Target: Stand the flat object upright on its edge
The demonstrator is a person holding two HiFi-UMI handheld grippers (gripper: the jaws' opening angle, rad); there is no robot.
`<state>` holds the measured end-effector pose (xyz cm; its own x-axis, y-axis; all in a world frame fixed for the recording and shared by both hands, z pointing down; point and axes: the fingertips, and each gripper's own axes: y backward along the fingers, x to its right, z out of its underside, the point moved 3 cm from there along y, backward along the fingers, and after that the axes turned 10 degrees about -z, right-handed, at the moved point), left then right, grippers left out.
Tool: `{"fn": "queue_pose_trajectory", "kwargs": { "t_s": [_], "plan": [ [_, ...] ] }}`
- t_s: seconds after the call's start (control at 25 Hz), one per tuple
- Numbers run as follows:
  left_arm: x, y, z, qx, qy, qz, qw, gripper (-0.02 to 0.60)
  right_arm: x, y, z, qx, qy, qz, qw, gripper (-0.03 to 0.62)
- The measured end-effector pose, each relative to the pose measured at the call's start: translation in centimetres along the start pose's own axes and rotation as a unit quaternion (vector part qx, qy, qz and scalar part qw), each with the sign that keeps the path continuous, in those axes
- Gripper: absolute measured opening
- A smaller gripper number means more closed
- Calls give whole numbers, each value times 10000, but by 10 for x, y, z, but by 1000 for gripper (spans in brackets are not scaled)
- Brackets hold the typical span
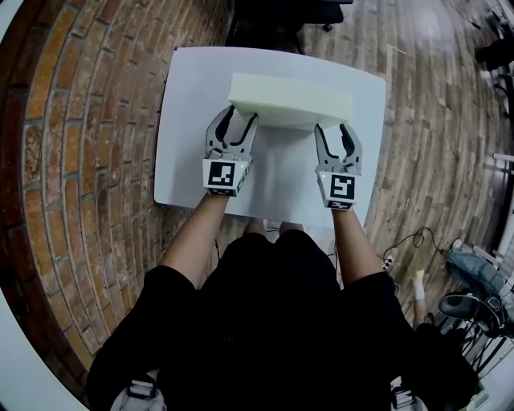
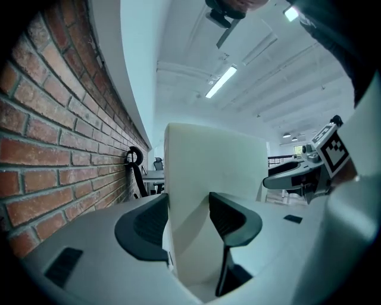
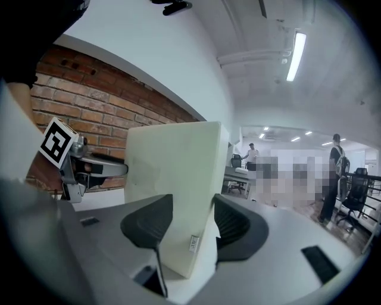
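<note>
A thick white foam slab (image 1: 289,98) stands upright on its long edge on the white table (image 1: 185,120). My left gripper (image 1: 238,119) is at its left end. In the left gripper view that gripper (image 2: 187,220) has both dark pads pressed on the slab (image 2: 214,173). My right gripper (image 1: 334,132) is at the right end. In the right gripper view its jaws (image 3: 193,223) straddle the slab (image 3: 172,173), which leans on the left pad, and a thin gap shows at the right pad. Each gripper view shows the other gripper far off beside the slab.
Brick paving (image 1: 88,120) runs along the table's left and wooden floor (image 1: 434,120) along its right. A dark chair base (image 1: 273,20) stands beyond the far edge. Cables and bags (image 1: 474,273) lie at the lower right. People (image 3: 336,173) stand far off.
</note>
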<state>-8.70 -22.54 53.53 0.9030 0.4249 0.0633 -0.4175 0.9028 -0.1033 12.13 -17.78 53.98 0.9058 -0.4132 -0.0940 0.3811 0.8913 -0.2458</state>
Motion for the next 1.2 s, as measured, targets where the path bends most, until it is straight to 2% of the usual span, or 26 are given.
{"fn": "queue_pose_trajectory", "kwargs": {
  "t_s": [0.12,0.44,0.8,1.2],
  "plan": [
    [1,-1,1,-229,-49,103,9997,215,2,1,-1,-51,-102,-111,9999,230],
    [0,4,1,-349,-54,248,9991,215,2,5,0,-129,-226,-259,9993,225],
    [-9,6,-3,-491,174,102,9986,215,3,11,1,-140,-508,-289,9982,244],
    [-12,9,-9,-465,124,130,9988,215,5,11,-9,-79,-475,-278,9985,244]
  ]
}}
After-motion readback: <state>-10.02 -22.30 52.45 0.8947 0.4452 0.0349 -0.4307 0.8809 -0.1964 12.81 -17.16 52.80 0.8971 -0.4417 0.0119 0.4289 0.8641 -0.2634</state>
